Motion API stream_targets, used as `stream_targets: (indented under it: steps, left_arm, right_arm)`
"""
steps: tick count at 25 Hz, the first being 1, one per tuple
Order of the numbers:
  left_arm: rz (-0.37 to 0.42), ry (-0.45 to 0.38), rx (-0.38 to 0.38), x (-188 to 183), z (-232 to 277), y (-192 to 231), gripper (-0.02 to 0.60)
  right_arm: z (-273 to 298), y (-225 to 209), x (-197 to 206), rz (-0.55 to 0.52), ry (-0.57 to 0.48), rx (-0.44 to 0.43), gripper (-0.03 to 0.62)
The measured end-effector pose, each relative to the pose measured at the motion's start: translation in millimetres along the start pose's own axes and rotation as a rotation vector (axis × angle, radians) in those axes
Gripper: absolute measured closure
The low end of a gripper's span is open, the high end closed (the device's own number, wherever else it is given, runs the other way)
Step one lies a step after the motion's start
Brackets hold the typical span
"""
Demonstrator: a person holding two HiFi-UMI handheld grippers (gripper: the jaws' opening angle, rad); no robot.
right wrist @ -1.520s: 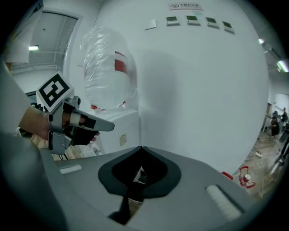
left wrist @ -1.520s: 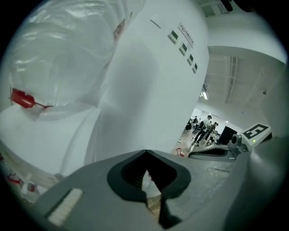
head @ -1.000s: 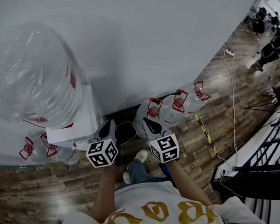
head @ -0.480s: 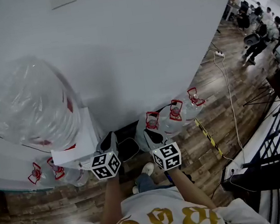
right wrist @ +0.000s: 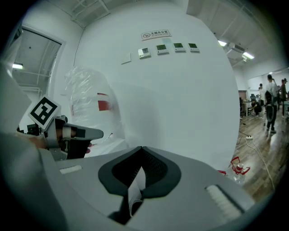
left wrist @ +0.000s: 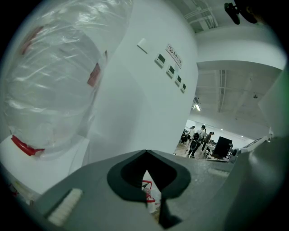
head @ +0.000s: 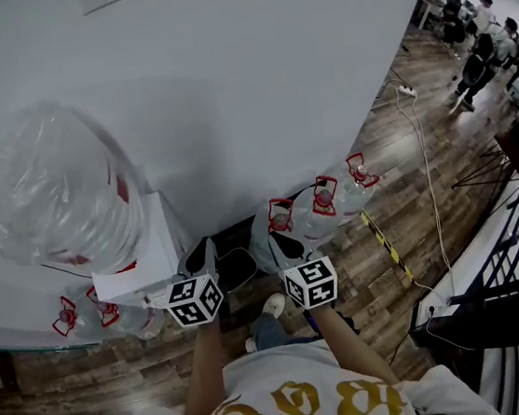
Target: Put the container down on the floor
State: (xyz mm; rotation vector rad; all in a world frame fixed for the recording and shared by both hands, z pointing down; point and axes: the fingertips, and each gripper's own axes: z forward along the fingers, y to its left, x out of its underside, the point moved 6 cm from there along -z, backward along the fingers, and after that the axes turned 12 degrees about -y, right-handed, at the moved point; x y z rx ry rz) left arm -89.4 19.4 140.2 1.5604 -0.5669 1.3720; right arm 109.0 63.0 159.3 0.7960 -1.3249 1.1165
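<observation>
A large clear water container (head: 56,194) wrapped in plastic film stands upside down on a white dispenser (head: 148,253) against the curved white wall. It also shows in the left gripper view as the container (left wrist: 49,81) at upper left, and in the right gripper view as the container (right wrist: 92,106) at left. My left gripper (head: 205,250) and right gripper (head: 279,243) are side by side in front of me, just right of the dispenser, pointing at the wall. Both are shut with nothing in them and touch nothing. The right gripper view catches the left gripper (right wrist: 74,133) beside the container.
Several water jugs with red handles (head: 320,206) stand on the wooden floor at the wall's foot to the right. More jugs (head: 85,313) sit left of the dispenser. A black object (head: 237,268) lies at the wall base. A yellow-black strip (head: 381,239) and a cable (head: 425,181) cross the floor. People stand far right.
The head view has tilted up a little, showing more wall. Both grippers stay side by side and shut, drifting slightly right. Nothing was taken hold of.
</observation>
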Motion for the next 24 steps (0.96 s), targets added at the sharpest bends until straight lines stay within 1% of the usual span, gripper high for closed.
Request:
stream_targets:
  steps: [14, 24]
  left_arm:
    - [-0.001, -0.016, -0.028, 0, -5, -2, 0.581]
    - [-0.003, -0.016, -0.063, 0, -7, 10, 0.581]
  right_arm:
    - [-8, -5, 3, 0.015, 0.002, 0.007, 0.566]
    - [-10, -10, 3, 0.019, 0.001, 0.018, 0.566]
